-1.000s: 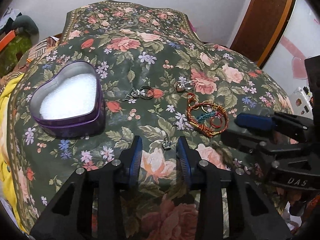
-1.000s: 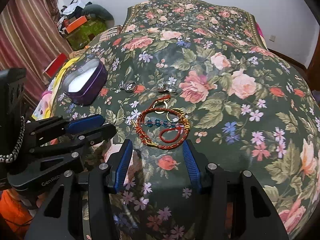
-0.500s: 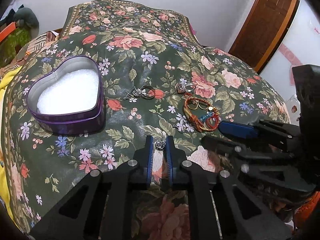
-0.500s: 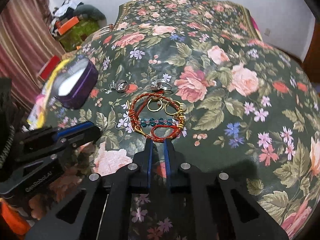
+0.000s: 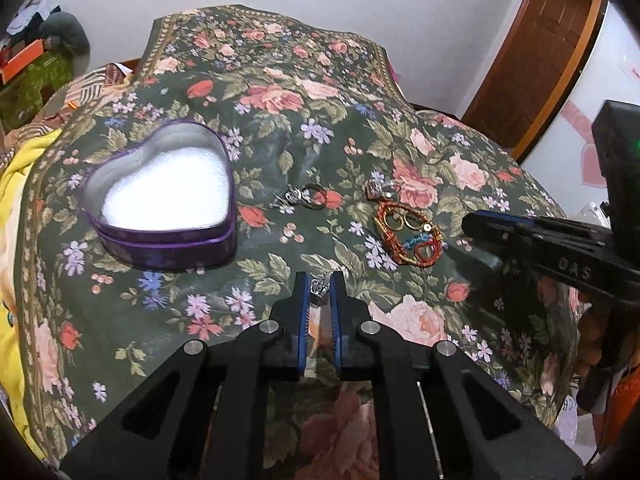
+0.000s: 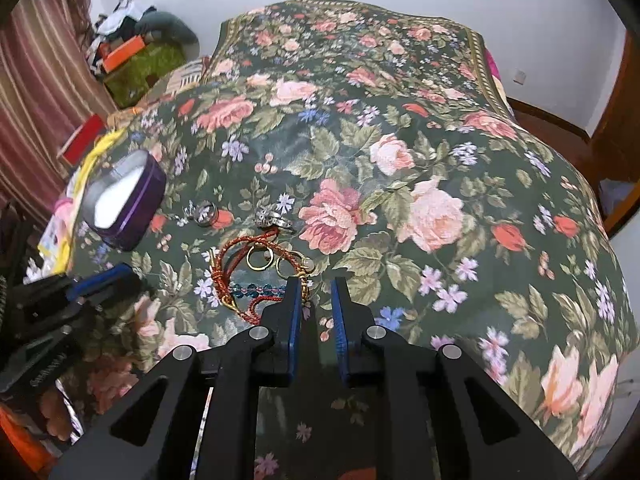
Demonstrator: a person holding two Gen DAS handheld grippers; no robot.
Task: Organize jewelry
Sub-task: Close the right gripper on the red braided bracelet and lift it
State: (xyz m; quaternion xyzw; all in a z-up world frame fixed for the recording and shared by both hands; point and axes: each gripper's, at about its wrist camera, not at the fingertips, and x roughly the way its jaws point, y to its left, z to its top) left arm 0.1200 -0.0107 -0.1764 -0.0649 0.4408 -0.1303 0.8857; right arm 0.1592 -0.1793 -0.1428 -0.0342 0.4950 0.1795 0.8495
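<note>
My left gripper (image 5: 320, 286) is shut on a small silver earring (image 5: 319, 289), held between the blue pads just above the floral bedspread. An open purple heart-shaped tin (image 5: 160, 200) with white padding sits to its left; it also shows in the right wrist view (image 6: 124, 200). My right gripper (image 6: 314, 286) is nearly shut, its tips at the right edge of the red and gold bracelet bundle (image 6: 256, 276), holding nothing that I can see. The bundle also shows in the left wrist view (image 5: 408, 236). Silver rings (image 5: 308, 196) and a silver piece (image 5: 378, 188) lie beyond.
The floral bedspread (image 6: 400, 160) covers the whole bed. A yellow cloth (image 5: 16, 184) lies at the left edge. Boxes and clutter (image 6: 132, 52) stand beyond the bed on the left. A wooden door (image 5: 552, 48) is at the far right.
Both grippers closed from wide open. The left one closed on the silver earring and lifted it slightly. The right one drew back and shifted to the bracelet bundle's right edge.
</note>
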